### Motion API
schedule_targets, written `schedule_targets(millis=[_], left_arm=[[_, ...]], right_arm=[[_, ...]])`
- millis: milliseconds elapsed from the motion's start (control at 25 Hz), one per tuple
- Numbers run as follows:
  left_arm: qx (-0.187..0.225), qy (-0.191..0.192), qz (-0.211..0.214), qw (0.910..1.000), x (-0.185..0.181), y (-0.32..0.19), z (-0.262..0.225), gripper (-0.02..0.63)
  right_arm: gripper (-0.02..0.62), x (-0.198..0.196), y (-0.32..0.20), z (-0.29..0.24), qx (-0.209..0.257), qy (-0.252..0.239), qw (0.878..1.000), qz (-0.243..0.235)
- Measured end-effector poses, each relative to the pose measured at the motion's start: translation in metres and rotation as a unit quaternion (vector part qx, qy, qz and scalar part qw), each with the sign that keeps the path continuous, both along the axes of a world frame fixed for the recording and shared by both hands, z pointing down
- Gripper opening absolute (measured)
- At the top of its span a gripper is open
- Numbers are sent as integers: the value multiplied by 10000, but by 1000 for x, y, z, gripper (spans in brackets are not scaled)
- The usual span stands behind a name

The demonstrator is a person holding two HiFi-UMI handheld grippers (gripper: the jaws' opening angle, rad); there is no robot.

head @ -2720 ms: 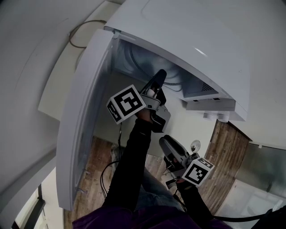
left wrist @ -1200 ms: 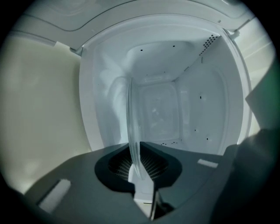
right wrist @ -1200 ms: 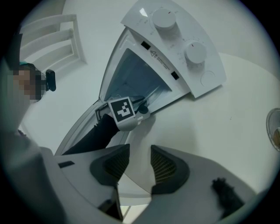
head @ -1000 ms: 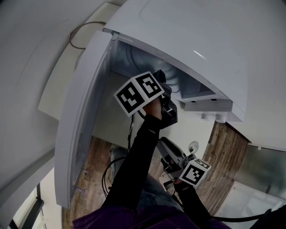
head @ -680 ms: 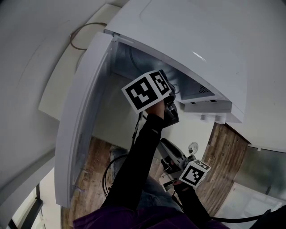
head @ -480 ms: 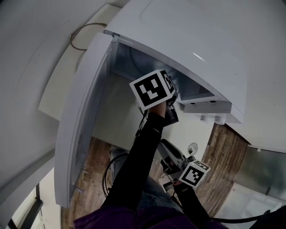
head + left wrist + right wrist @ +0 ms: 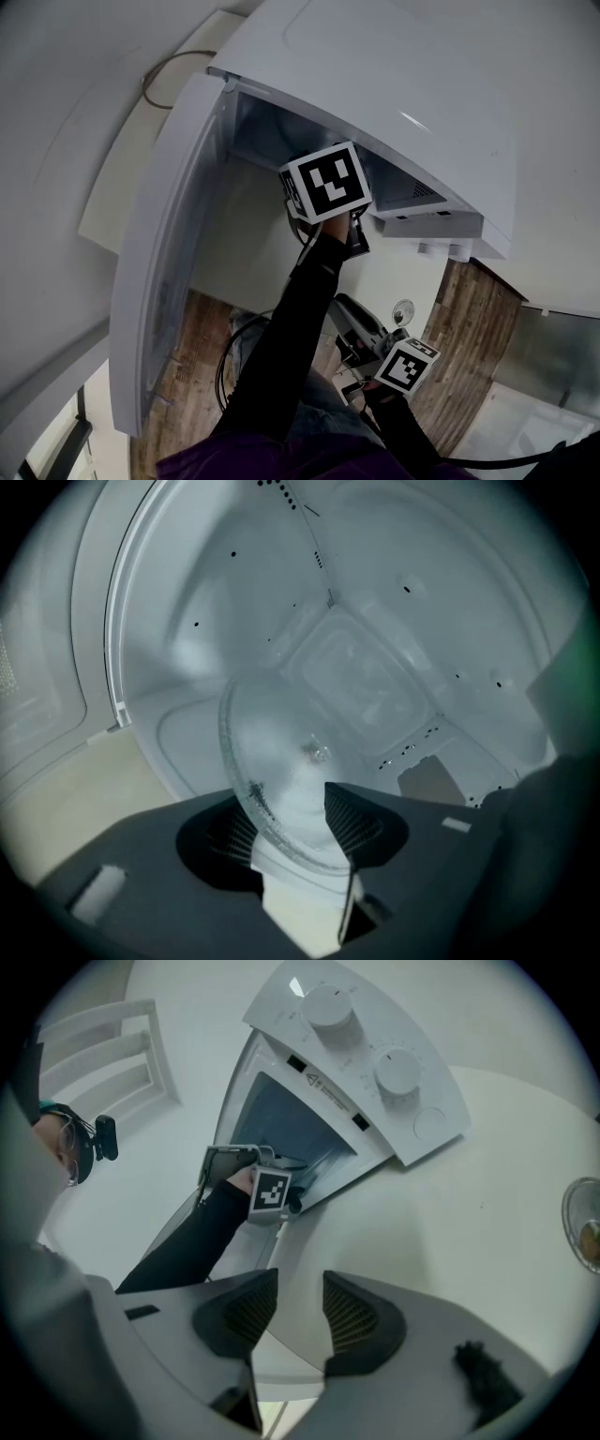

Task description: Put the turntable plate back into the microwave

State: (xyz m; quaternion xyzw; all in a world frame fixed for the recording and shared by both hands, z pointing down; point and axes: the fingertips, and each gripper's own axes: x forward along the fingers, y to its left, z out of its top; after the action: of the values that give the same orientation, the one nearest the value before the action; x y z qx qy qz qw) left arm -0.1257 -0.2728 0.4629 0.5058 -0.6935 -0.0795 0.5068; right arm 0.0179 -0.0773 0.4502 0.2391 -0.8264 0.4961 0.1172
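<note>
Closest to the person, the right hand-held gripper [image 7: 300,1312] hangs low in front of the white worktop [image 7: 459,1222]. Its jaws stand a little apart with nothing between them.

Further out, the left hand-held gripper [image 7: 292,825] reaches through the open front of the microwave [image 7: 375,84], its marker cube [image 7: 326,181] just outside the opening. Its jaws have just been opening. The near rim of the glass turntable plate [image 7: 281,761] sits between the pads, close to the left one, with no firm pinch showing. I read this as the release. The plate is inside the cavity, well over the floor, but the rolled view does not show whether it lies flat on its centre support.

The microwave stands toward the far edge of the worktop, its door [image 7: 159,272] swung wide to the left.

The main risk is a plate let go before it is seated. If it rests at a tilt, it may slide or rock once free and knock the cavity floor. The rim also lies near one pad, so pulling back before the jaws clear it could drag the glass toward the opening. A sideways exit could bump the door frame.
</note>
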Motion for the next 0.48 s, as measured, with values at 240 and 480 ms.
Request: schedule_targets(millis=[240, 480], left_arm=[[44, -453, -23, 9990, -9, -1, 1, 230], [-23, -965, 60, 9953, -14, 0, 2, 260]], right_arm=[[160, 3, -2, 2, -67, -52, 9999, 57], [160, 4, -3, 2, -79, -36, 9999, 50]])
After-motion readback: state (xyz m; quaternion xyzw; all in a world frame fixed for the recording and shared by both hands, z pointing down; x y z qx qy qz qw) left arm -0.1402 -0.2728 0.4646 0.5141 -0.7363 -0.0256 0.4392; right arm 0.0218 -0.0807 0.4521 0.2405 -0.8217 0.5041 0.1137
